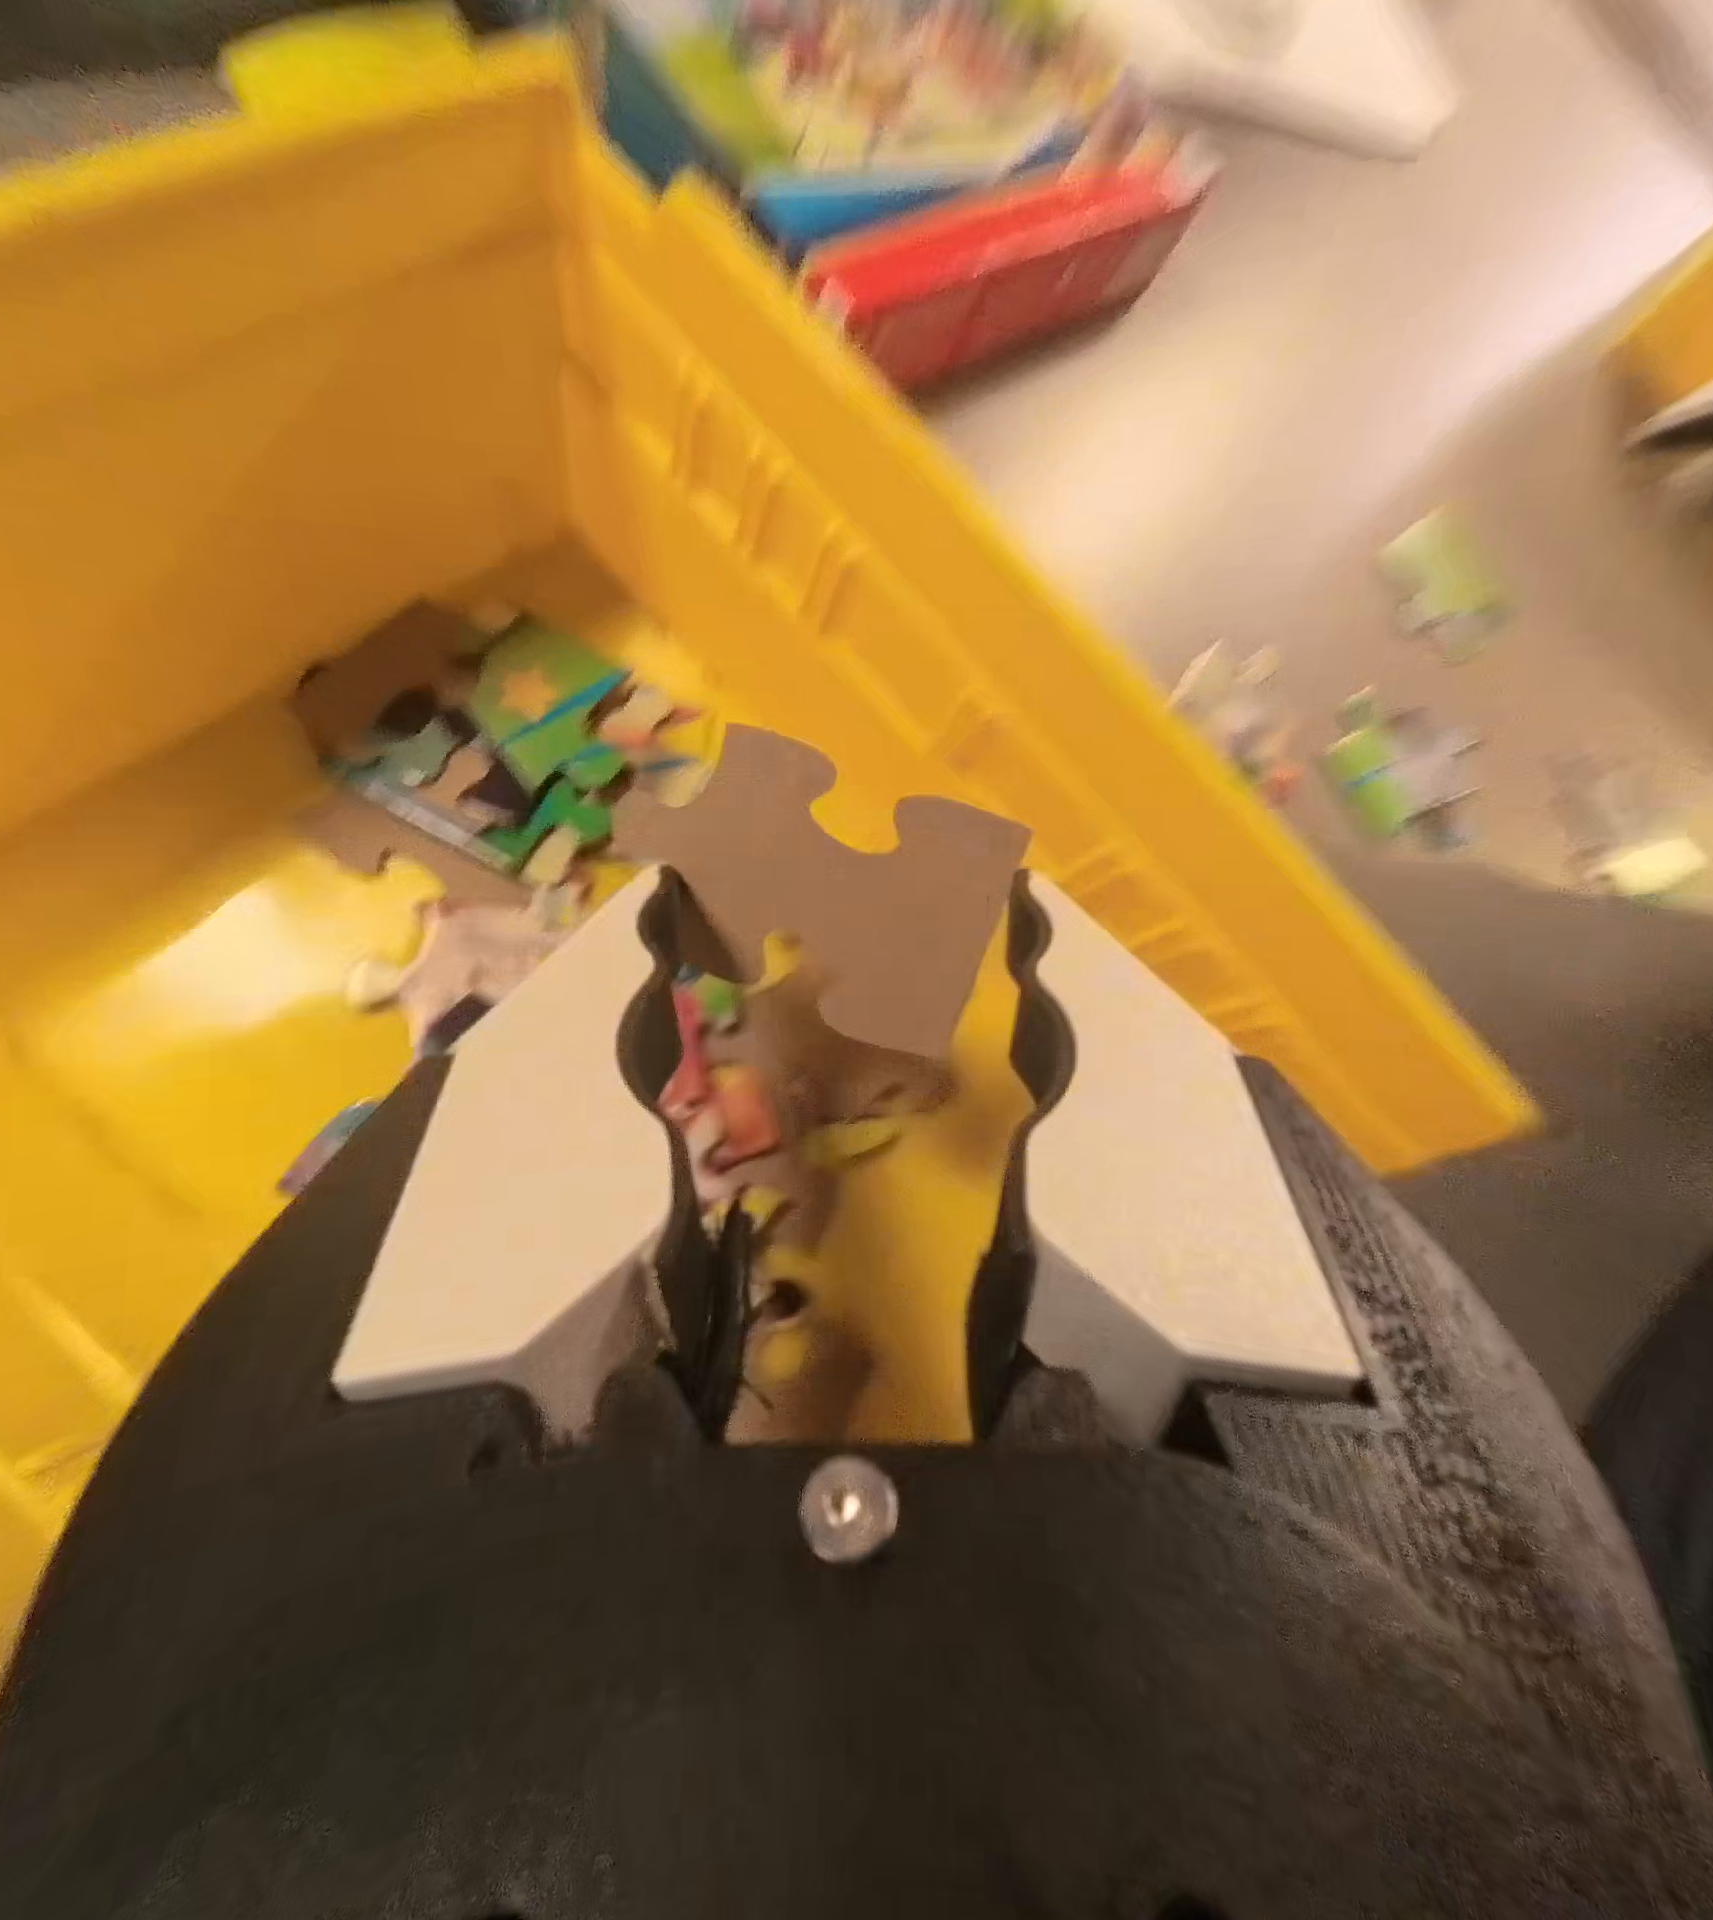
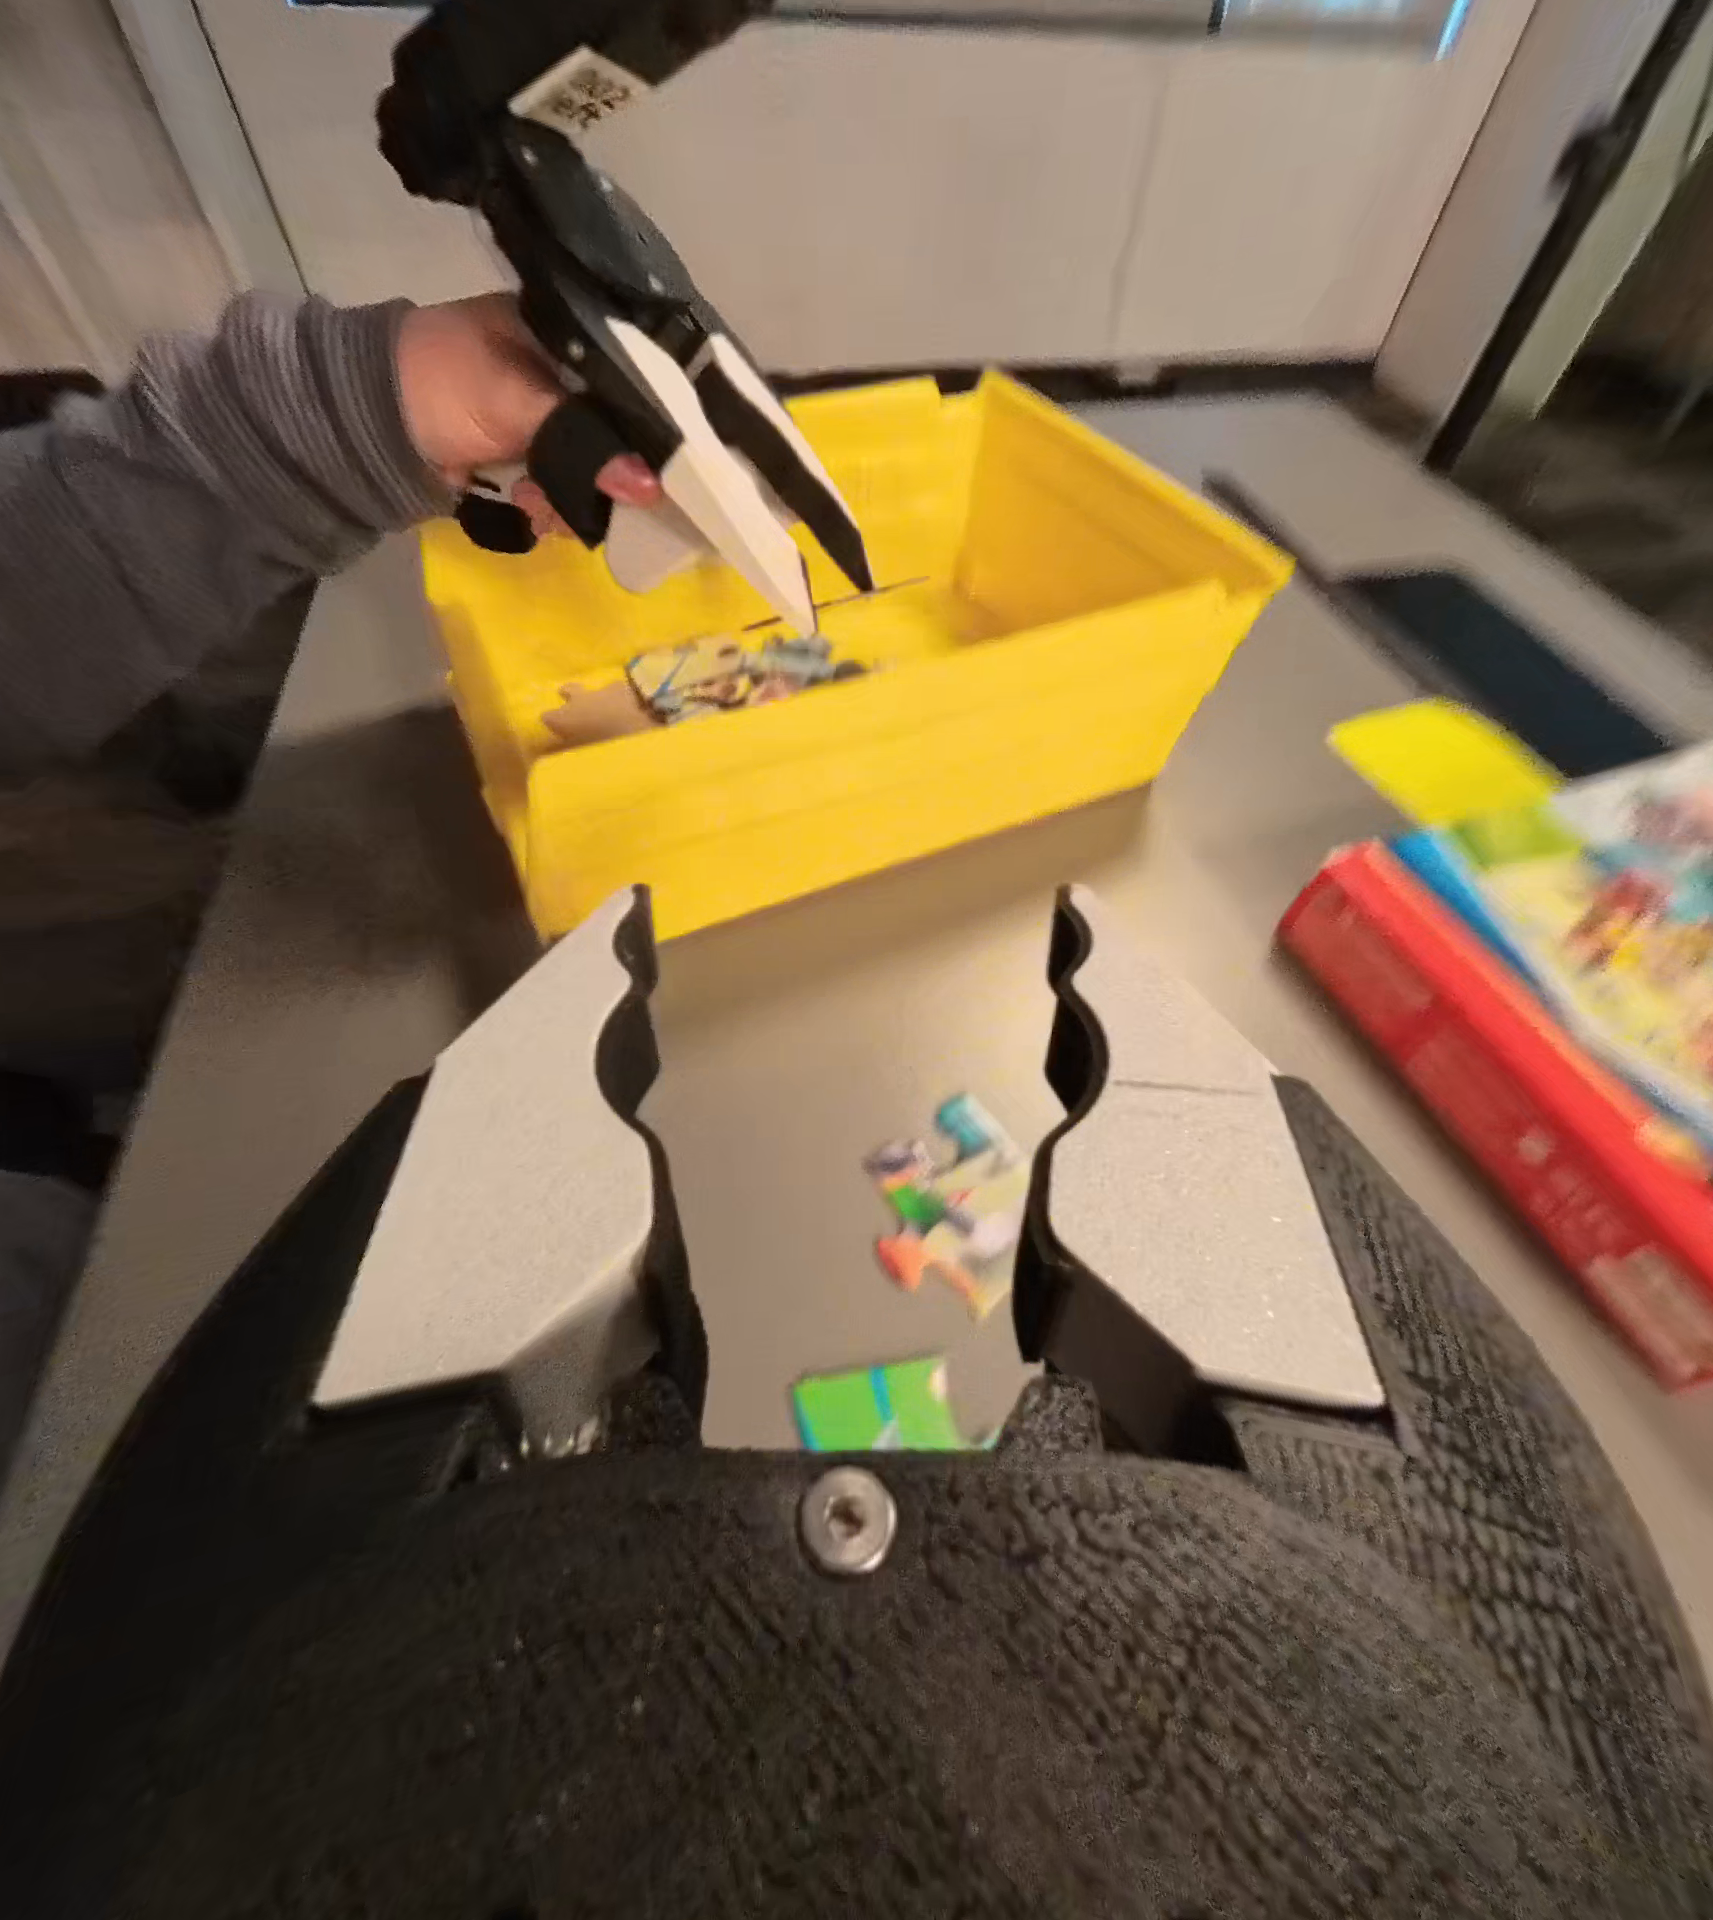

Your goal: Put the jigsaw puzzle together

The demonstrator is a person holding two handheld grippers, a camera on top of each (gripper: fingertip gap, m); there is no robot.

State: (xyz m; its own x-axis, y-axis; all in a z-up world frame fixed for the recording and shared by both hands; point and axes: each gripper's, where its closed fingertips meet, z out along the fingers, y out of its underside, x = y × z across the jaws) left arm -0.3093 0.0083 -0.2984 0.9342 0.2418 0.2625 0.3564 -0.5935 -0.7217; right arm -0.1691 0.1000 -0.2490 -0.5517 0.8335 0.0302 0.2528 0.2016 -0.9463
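Though wide, tool (image 1: 844,875) tight on piece (image 1: 893,935)

In my left wrist view the pile of puzzle pieces (image 1: 509,748) in the yellow bin (image 1: 208,416) is smeared, their prints unreadable. The bin runs off the left edge. At upper right, the boxes (image 1: 997,270) are only coloured streaks.

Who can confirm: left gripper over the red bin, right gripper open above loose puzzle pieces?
The bin is yellow, not red; the right wrist view shows it. Left gripper is over it, right gripper open above loose puzzle pieces.
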